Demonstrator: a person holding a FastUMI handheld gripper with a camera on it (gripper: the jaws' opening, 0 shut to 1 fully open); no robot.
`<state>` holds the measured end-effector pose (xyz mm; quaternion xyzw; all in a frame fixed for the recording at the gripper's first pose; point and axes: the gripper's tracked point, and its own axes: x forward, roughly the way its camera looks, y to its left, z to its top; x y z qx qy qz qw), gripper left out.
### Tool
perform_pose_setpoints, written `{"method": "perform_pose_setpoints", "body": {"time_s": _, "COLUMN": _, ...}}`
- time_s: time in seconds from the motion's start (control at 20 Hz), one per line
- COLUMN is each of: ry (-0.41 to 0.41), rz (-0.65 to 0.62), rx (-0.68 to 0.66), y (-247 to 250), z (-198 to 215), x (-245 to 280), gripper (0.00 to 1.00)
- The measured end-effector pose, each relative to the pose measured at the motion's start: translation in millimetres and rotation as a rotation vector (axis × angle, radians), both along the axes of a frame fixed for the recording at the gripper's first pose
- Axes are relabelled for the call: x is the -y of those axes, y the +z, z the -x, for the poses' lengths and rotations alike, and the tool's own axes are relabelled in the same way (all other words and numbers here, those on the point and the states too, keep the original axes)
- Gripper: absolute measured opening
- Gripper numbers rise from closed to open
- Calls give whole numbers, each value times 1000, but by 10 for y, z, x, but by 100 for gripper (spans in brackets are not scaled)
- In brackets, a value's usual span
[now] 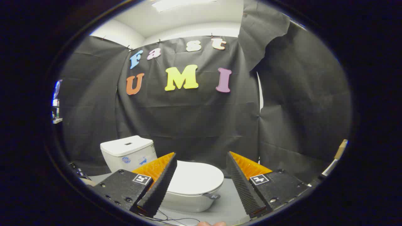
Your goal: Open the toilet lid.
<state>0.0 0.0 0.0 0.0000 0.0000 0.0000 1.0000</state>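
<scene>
Toilet (188,191) on the floor (229,204), ahead of and partly between the spread fingers of the gripper (201,157). Lid (196,179) lying flat on the bowl, a small tab (211,196) at its front edge. Tank (127,153) behind, off to the left. Cloth wall (188,125) behind all.

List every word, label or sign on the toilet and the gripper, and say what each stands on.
No text is legible.
White ceramic toilet tank: small blue stickers on its front, too blurred to read.
Closed white oval toilet lid: dark tab at its front edge, print too small to read.
Gripper, open with the lid beyond its fingers: square black-and-white markers, patterns rather than words.
</scene>
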Motion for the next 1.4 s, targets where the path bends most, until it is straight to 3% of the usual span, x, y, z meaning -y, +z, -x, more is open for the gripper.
{"method": "perform_pose_setpoints", "body": {"time_s": 1.4, "ry": -37, "rz": -4, "rx": -11, "y": -106, "z": -68, "x": 57, "gripper": 99}}
